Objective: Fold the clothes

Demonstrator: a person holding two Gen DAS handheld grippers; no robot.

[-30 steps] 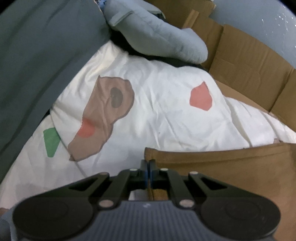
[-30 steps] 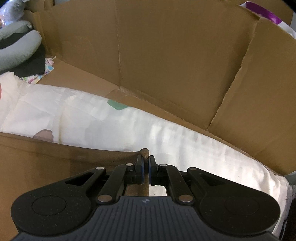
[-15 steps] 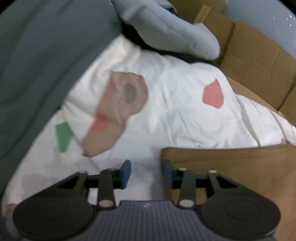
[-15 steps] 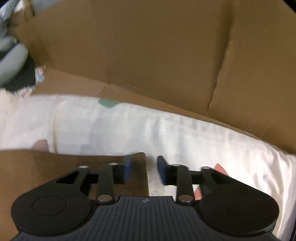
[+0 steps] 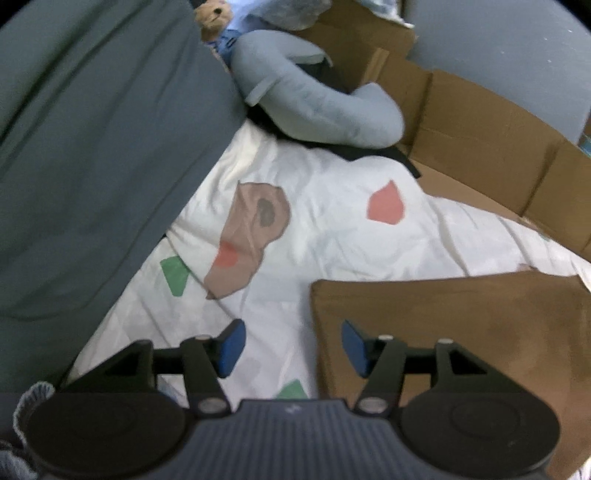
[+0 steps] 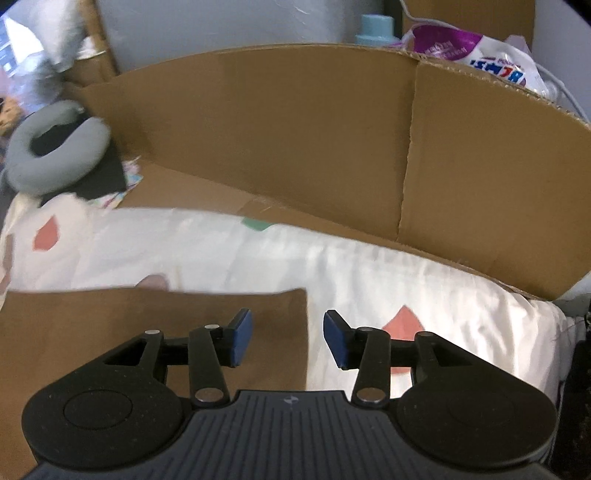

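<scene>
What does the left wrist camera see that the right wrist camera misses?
Only the left wrist view shows a small brown teddy bear and a big dark green cloth. Only the right shows a purple-and-white plastic bag and a light blue bottle cap. Both share the folded brown garment, white patterned sheet, grey neck pillow and cardboard box.

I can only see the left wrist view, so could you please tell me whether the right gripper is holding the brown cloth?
Observer: No. The right gripper is opening, with nothing between its pads, above the brown cloth's right corner.
Operator: Thank you. What lies to the right of that corner?
Observer: White bedding with a red patch.
Operator: And what is behind it?
Observer: A tall cardboard wall, with a purple and white bag beyond.
</scene>
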